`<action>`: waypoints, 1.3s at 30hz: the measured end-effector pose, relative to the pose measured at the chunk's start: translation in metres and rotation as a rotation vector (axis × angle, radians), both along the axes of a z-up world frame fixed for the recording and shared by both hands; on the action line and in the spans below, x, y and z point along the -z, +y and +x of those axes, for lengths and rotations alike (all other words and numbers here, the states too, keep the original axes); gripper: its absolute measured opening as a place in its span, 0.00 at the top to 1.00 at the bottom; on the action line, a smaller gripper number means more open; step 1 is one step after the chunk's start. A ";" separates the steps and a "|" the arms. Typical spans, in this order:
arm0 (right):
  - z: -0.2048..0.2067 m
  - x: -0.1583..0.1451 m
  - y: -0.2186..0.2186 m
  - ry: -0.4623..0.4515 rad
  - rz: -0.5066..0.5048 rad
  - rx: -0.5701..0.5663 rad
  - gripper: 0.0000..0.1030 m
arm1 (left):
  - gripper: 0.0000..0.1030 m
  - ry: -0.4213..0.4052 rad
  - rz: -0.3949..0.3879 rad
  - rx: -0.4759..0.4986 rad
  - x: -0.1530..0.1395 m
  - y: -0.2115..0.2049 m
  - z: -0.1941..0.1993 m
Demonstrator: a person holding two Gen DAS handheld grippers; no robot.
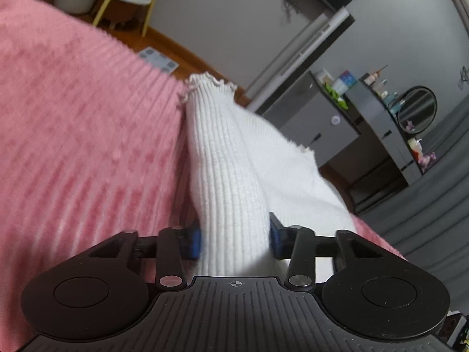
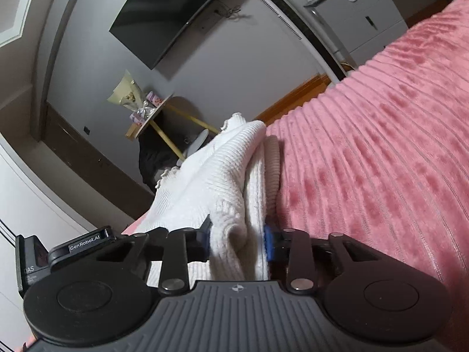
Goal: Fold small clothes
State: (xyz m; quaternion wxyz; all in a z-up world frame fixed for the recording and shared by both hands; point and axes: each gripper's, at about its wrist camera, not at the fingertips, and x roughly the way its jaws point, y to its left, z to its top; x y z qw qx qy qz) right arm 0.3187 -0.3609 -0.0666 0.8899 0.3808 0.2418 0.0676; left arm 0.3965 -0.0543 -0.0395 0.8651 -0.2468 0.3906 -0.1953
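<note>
A small white ribbed knit garment (image 1: 225, 158) with a frilled hem is lifted above the pink ribbed blanket (image 1: 73, 135). My left gripper (image 1: 236, 239) is shut on one bunched part of it, blue pads pressed to either side. My right gripper (image 2: 237, 240) is shut on another bunched part of the same garment (image 2: 222, 170), which trails forward over the blanket (image 2: 381, 146). A beige ribbed strip (image 2: 272, 161) shows beside the white fabric in the right wrist view.
The blanket's far edge drops to a wooden floor (image 1: 176, 50). Beyond stand a small round table with yellow legs (image 2: 164, 117), a wall TV (image 2: 167, 14), a grey cabinet (image 1: 310, 111) and a dresser with a round mirror (image 1: 416, 114).
</note>
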 end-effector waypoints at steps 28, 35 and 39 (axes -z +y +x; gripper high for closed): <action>-0.082 -0.039 0.074 0.181 0.127 -0.189 0.47 | 0.37 0.170 -0.279 -0.249 0.000 0.148 -0.174; -0.082 -0.026 0.092 0.219 0.150 -0.184 0.69 | 0.38 0.243 -0.325 -0.288 0.004 0.149 -0.177; -0.076 -0.019 0.100 0.228 0.155 -0.159 0.75 | 0.38 0.254 -0.338 -0.347 0.015 0.149 -0.175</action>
